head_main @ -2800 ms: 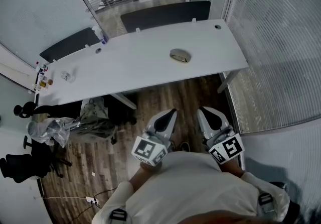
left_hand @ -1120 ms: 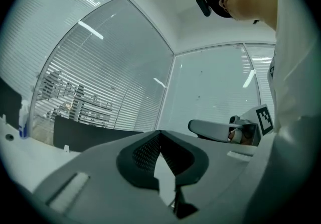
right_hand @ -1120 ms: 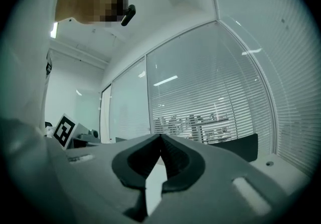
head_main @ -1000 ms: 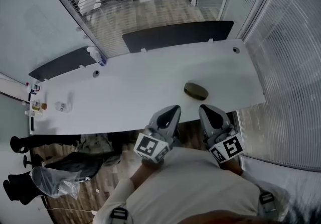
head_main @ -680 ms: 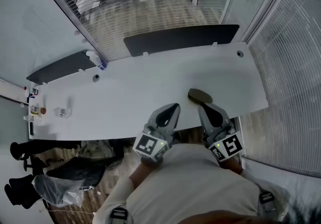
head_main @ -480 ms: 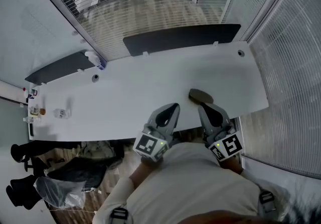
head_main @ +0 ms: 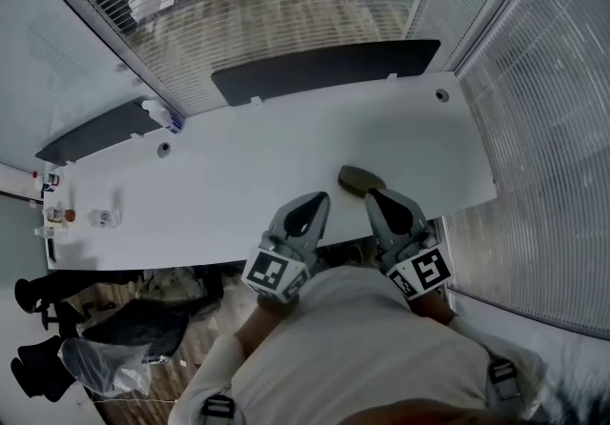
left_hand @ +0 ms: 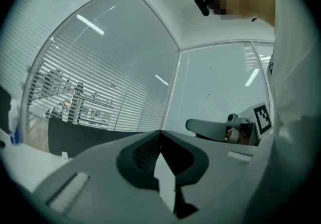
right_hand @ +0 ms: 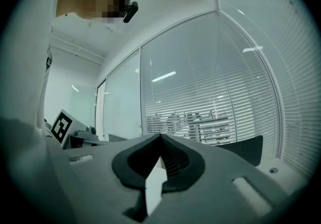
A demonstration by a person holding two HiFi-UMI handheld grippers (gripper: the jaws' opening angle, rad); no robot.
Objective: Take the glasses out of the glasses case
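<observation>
A long white surface (head_main: 238, 185) spans a glass-walled office. At its near edge a person holds the left gripper (head_main: 317, 198) and right gripper (head_main: 373, 193), jaws together, both empty. The glasses case (head_main: 355, 178) lies just beyond the right gripper's tip.

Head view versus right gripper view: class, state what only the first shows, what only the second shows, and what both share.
Only the head view shows the glasses case lying on the white table, just past the tip of the right claw. Only the right gripper view shows that claw's jaws close up, together with nothing between them, and the ceiling above. Both show the slatted blinds, the dark panel behind the table, and the left claw with its marker cube.
</observation>
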